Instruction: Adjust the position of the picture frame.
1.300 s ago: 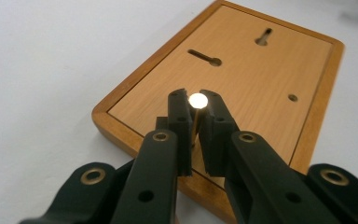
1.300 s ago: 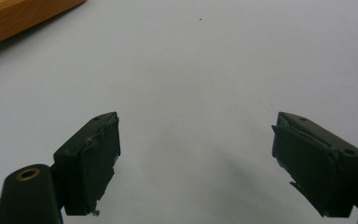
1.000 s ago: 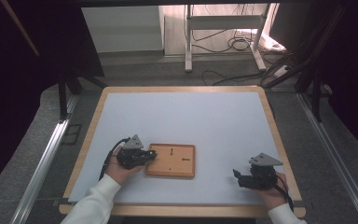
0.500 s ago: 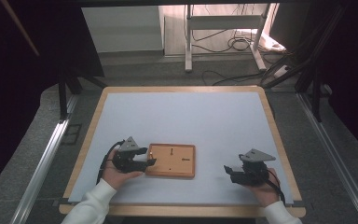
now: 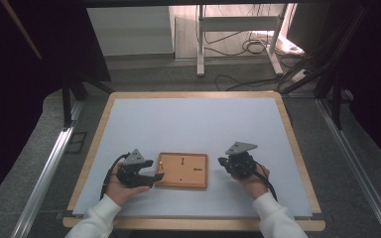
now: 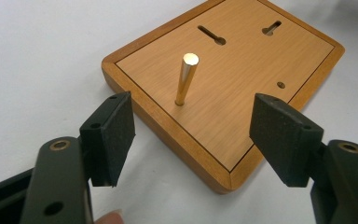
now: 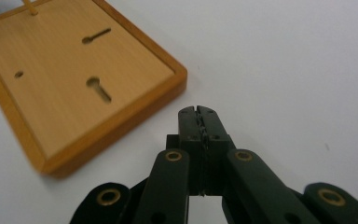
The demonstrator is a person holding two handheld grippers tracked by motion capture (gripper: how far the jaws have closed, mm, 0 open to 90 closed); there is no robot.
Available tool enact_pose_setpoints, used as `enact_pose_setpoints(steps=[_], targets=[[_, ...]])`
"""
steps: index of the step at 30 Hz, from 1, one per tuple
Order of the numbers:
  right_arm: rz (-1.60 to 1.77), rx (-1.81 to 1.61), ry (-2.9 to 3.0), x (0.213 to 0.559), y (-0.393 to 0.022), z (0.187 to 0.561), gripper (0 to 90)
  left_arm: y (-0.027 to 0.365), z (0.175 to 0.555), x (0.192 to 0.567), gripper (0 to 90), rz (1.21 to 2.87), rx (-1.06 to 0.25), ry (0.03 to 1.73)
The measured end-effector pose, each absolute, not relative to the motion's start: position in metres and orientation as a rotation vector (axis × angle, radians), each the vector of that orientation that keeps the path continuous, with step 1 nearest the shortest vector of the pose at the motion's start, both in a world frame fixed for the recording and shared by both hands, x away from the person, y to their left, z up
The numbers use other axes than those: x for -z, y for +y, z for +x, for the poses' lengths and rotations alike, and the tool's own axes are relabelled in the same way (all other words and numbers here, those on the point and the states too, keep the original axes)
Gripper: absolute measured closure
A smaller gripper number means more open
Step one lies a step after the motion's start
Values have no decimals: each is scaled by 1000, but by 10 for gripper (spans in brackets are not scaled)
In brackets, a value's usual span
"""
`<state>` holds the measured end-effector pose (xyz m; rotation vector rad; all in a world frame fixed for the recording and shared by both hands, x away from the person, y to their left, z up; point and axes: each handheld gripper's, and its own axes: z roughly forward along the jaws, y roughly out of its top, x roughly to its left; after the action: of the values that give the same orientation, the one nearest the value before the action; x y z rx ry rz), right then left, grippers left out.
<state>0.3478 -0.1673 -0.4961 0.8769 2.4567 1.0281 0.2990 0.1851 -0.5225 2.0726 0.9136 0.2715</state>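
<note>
Near the front edge of the pale blue surface (image 5: pixel 193 124), roughly midway along it, lies the flat rectangular wooden board (image 5: pixel 182 170) with a slim brass peg (image 6: pixel 186 78) standing upright in it. The left tool (image 6: pixel 191 135), its jaws having just opened wide, brackets the board's near edge without touching; it is best eased straight in so the pads meet the rim squarely, clear of the peg. The right tool (image 7: pixel 199 113), jaws together on nothing, sits just off the board's right side. Open room lies behind.
</note>
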Motion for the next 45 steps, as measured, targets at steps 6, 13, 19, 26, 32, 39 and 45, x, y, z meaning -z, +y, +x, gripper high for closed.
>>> enact_pose_setpoints(steps=[6,13,19,26,32,39,45], targets=[[841,-1000,2461,497,-139,370,900,185,297,522,308,2070,-272,906],[823,-944,2493,505,-110,402,900,188,291,523,306,2077,-267,901],[812,-910,2531,510,-106,404,900,191,289,524,306,2073,-270,912],[799,-901,2543,513,-106,405,900,191,289,524,306,2076,-274,914],[796,-916,2538,509,-110,400,900,191,288,524,306,2076,-278,915],[754,-868,2557,509,-106,403,900,190,288,523,305,2082,-283,912],[753,-840,2579,511,-108,405,900,192,287,524,305,2079,-279,916]])
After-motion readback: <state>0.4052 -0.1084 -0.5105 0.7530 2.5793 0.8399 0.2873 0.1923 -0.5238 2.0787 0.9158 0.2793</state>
